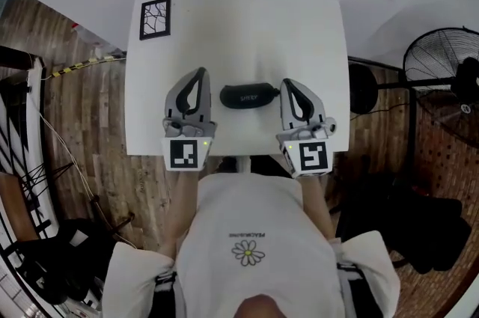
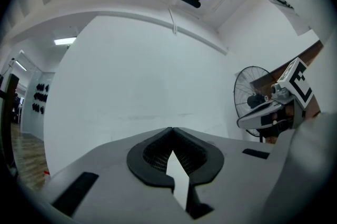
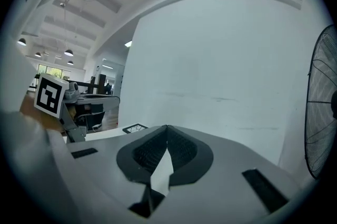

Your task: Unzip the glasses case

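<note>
In the head view a black oval glasses case [image 1: 245, 96] lies on the white table [image 1: 299, 32], near the front edge. My left gripper [image 1: 200, 74] is just left of the case and my right gripper [image 1: 287, 83] just right of it, both pointing away from me. Neither touches the case. In the left gripper view the left gripper's [image 2: 171, 129] tips meet with nothing between them. The right gripper's [image 3: 167, 127] jaws are shut and empty in its own view. The case is hidden in both gripper views.
A black-and-white marker card [image 1: 155, 18] lies at the table's far left corner. To the right of the table stand a black round stool [image 1: 363, 88] and a floor fan [image 1: 441, 54]. A white wall [image 2: 137, 86] is beyond the table. Wooden floor surrounds it.
</note>
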The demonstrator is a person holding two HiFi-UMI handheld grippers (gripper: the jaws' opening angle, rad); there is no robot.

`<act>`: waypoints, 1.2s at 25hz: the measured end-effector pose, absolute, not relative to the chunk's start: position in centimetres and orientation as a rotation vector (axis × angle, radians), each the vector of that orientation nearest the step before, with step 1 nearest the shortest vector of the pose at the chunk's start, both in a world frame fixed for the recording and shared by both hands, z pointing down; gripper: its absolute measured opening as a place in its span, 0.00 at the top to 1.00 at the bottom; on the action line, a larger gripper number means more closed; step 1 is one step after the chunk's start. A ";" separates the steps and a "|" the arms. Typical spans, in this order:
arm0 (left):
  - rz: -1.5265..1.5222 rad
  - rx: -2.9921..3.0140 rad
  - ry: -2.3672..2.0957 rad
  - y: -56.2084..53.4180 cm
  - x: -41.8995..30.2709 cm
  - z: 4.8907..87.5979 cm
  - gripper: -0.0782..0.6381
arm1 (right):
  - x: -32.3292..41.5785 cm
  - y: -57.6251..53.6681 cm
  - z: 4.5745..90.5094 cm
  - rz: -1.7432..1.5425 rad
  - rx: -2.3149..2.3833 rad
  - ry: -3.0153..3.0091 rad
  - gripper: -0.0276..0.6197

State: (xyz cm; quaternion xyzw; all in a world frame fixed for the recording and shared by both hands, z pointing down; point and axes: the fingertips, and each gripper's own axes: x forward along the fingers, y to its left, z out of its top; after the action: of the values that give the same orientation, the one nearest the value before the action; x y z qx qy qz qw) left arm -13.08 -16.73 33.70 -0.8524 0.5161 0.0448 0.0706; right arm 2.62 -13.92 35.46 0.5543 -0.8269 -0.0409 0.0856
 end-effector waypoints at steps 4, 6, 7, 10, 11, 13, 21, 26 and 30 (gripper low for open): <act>0.108 -2.605 1.523 -17.1 -12.4 34.3 0.87 | 2.3 -14.7 35.2 -0.139 1.600 -2.515 0.95; 0.108 -2.608 1.523 -17.0 -12.5 34.5 0.87 | 2.0 -14.8 35.2 -0.147 1.577 -2.533 0.95; 0.099 -2.604 1.521 -16.9 -12.5 34.6 0.87 | 1.9 -14.9 35.1 -0.147 1.568 -2.540 0.95; 0.077 -2.600 1.514 -17.1 -12.3 34.9 0.87 | 2.3 -15.2 35.1 -0.142 1.552 -2.555 0.95; 0.074 -2.603 1.508 -17.1 -12.1 34.9 0.87 | 2.5 -15.2 35.2 -0.139 1.547 -2.557 0.95; 0.063 -2.625 1.488 -16.9 -11.8 35.3 0.87 | 2.8 -15.2 35.5 -0.127 1.539 -2.555 0.95; -0.283 -2.942 0.929 -14.9 -6.4 41.6 0.60 | 4.2 -14.8 36.8 -0.079 1.534 -2.511 0.95; -0.602 -3.056 0.732 -13.3 -4.5 47.2 0.50 | 5.7 -14.5 37.5 -0.039 1.563 -2.466 0.95; -0.821 -3.041 0.687 -12.9 -4.9 50.9 0.46 | 6.5 -14.3 38.2 -0.011 1.577 -2.440 0.95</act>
State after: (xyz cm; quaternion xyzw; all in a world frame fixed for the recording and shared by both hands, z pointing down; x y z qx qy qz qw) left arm -4.93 -12.86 50.94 -0.9424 0.2130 -0.2545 -0.0411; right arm 6.46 -14.29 38.20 0.5391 -0.8340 -0.0038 0.1178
